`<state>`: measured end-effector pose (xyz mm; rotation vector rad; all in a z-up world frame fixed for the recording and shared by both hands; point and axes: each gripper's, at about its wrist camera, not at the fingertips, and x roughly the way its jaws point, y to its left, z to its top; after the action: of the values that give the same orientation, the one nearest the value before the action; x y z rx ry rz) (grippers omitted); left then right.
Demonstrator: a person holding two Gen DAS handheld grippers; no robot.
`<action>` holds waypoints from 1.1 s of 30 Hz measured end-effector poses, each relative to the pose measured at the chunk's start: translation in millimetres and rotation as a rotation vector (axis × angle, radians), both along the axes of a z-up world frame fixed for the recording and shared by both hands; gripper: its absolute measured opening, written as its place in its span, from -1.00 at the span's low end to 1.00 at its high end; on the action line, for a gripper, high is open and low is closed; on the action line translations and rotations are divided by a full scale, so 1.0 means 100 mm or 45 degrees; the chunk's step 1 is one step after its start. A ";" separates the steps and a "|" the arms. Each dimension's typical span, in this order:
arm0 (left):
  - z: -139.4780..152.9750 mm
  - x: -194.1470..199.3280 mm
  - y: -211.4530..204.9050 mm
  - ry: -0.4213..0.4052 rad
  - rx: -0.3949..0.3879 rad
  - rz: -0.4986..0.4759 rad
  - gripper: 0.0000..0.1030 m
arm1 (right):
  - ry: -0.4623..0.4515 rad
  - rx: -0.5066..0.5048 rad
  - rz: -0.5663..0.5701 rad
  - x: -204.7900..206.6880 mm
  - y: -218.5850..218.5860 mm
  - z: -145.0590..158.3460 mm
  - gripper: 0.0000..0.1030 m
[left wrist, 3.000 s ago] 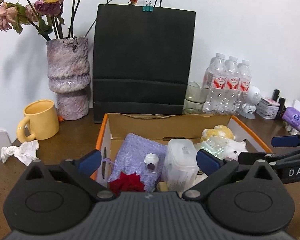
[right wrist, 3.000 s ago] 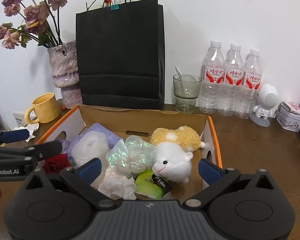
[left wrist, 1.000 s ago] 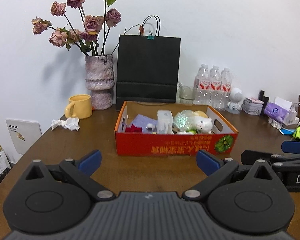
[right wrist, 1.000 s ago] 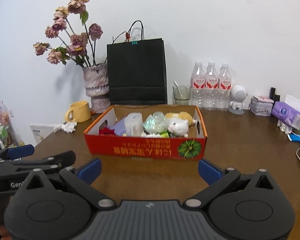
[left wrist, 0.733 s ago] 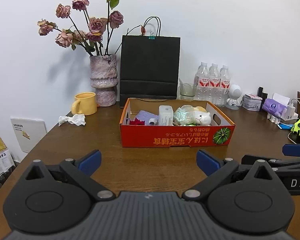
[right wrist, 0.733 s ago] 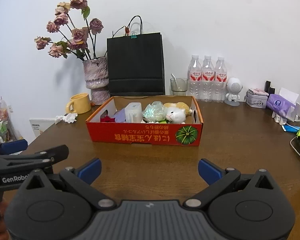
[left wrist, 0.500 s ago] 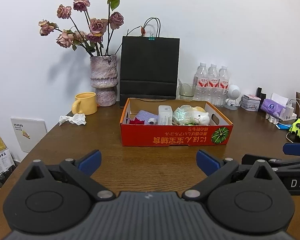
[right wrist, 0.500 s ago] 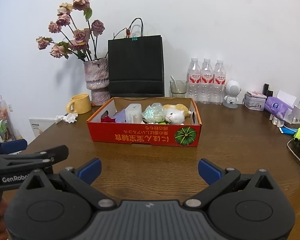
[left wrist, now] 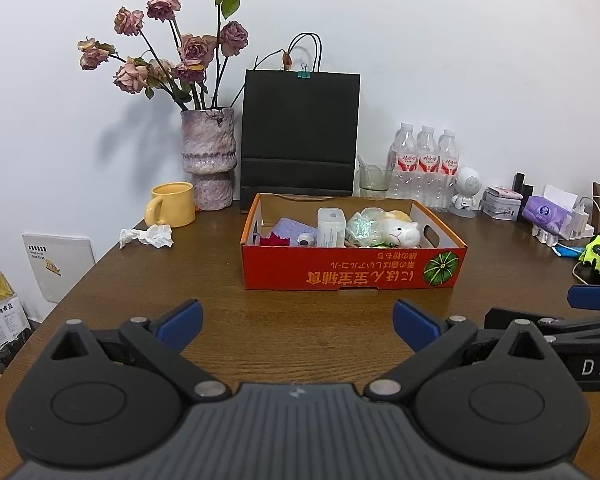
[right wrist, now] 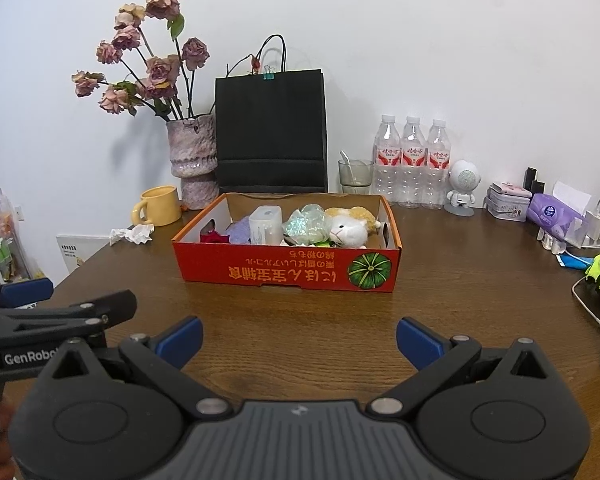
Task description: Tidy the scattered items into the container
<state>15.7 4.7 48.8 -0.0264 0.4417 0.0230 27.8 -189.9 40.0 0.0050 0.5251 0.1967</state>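
An orange cardboard box (left wrist: 352,276) (right wrist: 288,272) sits mid-table. Inside it lie a white plush sheep (left wrist: 400,234) (right wrist: 348,232), an iridescent wrapper ball (left wrist: 362,226) (right wrist: 306,224), a white plastic container (left wrist: 331,226) (right wrist: 265,224), a purple pouch (left wrist: 290,228) and a red rose (left wrist: 275,239) (right wrist: 214,237). My left gripper (left wrist: 296,322) is open and holds nothing, well back from the box. My right gripper (right wrist: 299,338) is likewise open and holds nothing. Each gripper appears at the edge of the other's view.
A crumpled tissue (left wrist: 146,236) (right wrist: 132,234) lies left of the box by a yellow mug (left wrist: 170,204). Behind stand a vase of dried roses (left wrist: 208,160), a black paper bag (left wrist: 300,140), a glass (left wrist: 372,180), three water bottles (left wrist: 424,168) and a small robot figure (left wrist: 468,192). Clutter fills the right edge.
Both grippers have pulled back from directly over the box to well in front of it, staying open. The box contents look the same.
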 end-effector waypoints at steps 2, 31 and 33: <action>0.00 0.01 0.00 0.003 -0.002 -0.002 1.00 | 0.001 0.001 0.001 0.00 0.00 0.00 1.00; -0.07 0.00 -0.01 0.020 -0.001 -0.002 1.00 | 0.008 0.000 -0.003 -0.01 -0.02 -0.08 1.00; -0.09 -0.01 -0.01 0.024 -0.002 -0.001 1.00 | 0.010 0.001 -0.005 -0.02 -0.01 -0.08 1.00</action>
<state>14.7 3.7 40.1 -0.0277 0.4606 0.0221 26.1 -191.2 31.6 0.0077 0.5330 0.1931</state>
